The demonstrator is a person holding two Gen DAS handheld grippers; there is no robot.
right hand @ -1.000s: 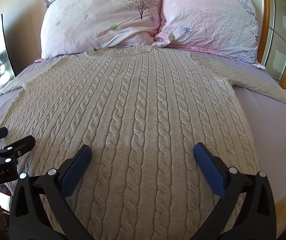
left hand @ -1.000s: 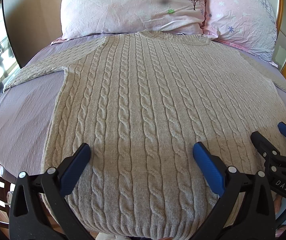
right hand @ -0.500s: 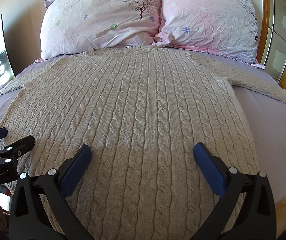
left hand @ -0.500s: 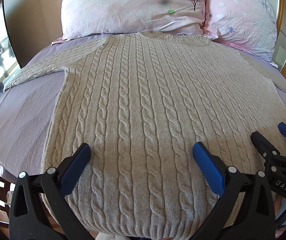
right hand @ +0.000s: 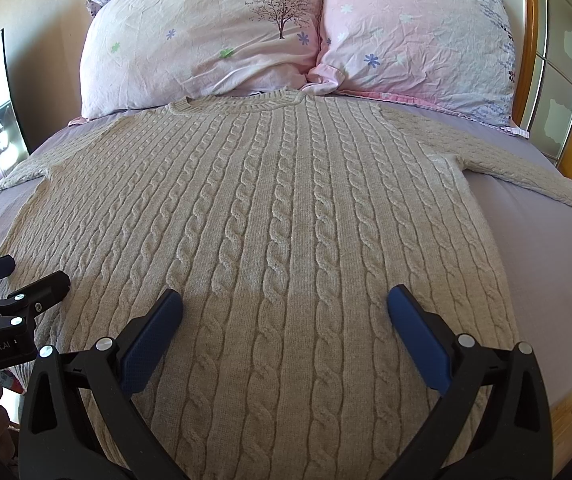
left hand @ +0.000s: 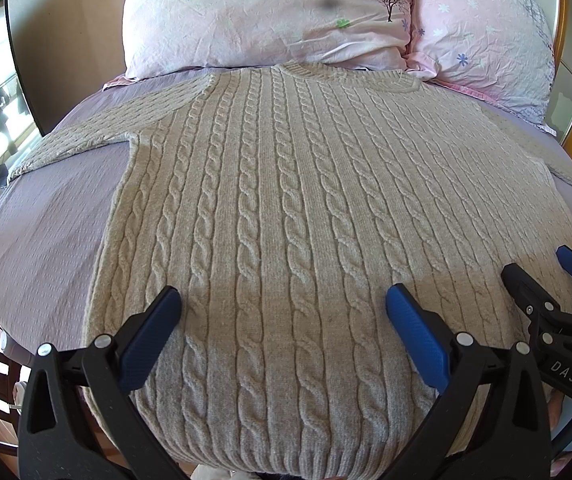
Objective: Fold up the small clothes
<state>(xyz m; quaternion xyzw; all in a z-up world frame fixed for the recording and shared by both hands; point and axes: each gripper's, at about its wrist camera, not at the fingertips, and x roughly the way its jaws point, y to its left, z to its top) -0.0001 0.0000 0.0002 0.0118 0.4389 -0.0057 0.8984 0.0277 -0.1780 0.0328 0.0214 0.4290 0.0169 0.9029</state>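
A beige cable-knit sweater (left hand: 286, 220) lay flat, sleeves spread, on the lilac bedsheet (left hand: 46, 240) below two pillows (right hand: 206, 36). Left gripper (left hand: 282, 320) and right gripper (right hand: 286, 320) hovered, jaws apart. Only the right wrist view showed the whole right sleeve (right hand: 526, 176).

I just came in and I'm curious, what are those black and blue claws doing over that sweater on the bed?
A person holds them to fold the beige cable-knit sweater. It lies flat on the purple bedsheet, sleeves spread, collar by the pillows. The left gripper and right gripper hover open above its lower part, gripping nothing. No fold is made.
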